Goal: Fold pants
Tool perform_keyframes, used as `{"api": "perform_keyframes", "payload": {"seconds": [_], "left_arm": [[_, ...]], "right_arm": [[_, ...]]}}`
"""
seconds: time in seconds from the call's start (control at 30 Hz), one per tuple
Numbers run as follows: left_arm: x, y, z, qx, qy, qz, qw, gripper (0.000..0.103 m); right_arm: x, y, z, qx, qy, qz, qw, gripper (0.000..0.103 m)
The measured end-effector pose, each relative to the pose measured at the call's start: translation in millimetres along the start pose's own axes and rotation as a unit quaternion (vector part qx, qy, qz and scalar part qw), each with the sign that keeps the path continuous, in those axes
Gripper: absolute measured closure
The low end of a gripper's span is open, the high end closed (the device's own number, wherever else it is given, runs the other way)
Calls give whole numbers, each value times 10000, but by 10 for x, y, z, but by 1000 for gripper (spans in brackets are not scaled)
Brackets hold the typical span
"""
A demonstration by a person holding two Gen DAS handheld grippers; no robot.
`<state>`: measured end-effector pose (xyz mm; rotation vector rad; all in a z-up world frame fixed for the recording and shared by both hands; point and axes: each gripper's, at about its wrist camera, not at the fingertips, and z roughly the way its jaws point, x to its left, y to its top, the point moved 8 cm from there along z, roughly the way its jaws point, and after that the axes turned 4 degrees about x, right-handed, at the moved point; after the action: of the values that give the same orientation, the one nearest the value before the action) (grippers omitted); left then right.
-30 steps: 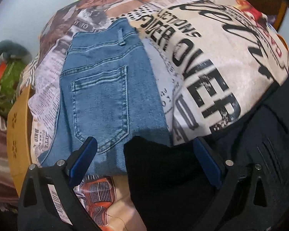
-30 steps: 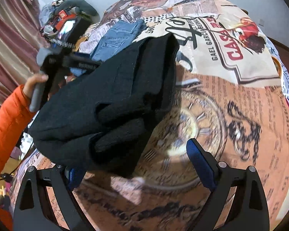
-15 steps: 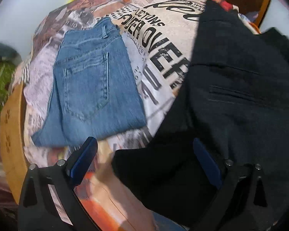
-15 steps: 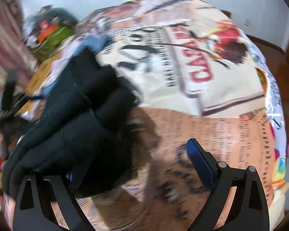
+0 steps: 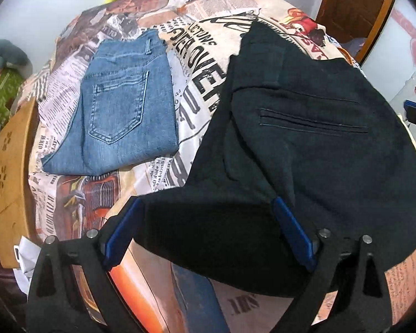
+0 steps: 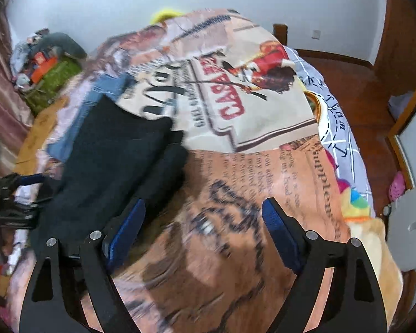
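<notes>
Bed (image 5: 244, 8) under printed newspaper-pattern spread filled both views; black pants (image 5: 305, 144) lay folded on spread, welt pocket up, near edge between fingers of left gripper (image 5: 208, 230); jeans (image 5: 124, 105) lay folded just beside, apart; left gripper wide open, gripping nothing; right gripper (image 6: 202, 224) wide open over bare spread, pants (image 6: 116, 161) at its left finger.

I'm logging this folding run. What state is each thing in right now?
Jeans: folded, flat on the bed, back pocket up.
Black pants: folded, lying beside the jeans.
Left gripper: open, black pants between its fingers.
Right gripper: open, holding nothing.
</notes>
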<state>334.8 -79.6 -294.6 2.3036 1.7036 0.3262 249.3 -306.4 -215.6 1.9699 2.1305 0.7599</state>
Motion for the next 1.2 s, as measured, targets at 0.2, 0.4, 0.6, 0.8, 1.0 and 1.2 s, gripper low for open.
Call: {"api": "perform_keyframes", "payload": {"seconds": [0.2,0.4,0.6,0.8,1.0,1.2], "left_arm": [[-63,-94,-145,-82,-220,-187,9995,11],[-298,-204,-294,-277,-197,10,9994,11],[54,-123,-388,-385,-207,-463,9980,11],[561,-33,-438,-487,-46,-1026,9935,11],[453,-59,-363,-391,-378,-829,9951,11],[6,-70,-242,-308,-607,-337,9971,11]], "right_arm": [[523,-165,-215,-70,512,-166,9985,18],[907,-462,-164,54,764,-423,9962,18],[888,-717,135,566,900,-164,9942,19],[874,-749,223,437,773,-418,9952,19],[750,-671,250,380,388,-761,9956,20],[393,-609,220,264,-19,-465,9986,28]]}}
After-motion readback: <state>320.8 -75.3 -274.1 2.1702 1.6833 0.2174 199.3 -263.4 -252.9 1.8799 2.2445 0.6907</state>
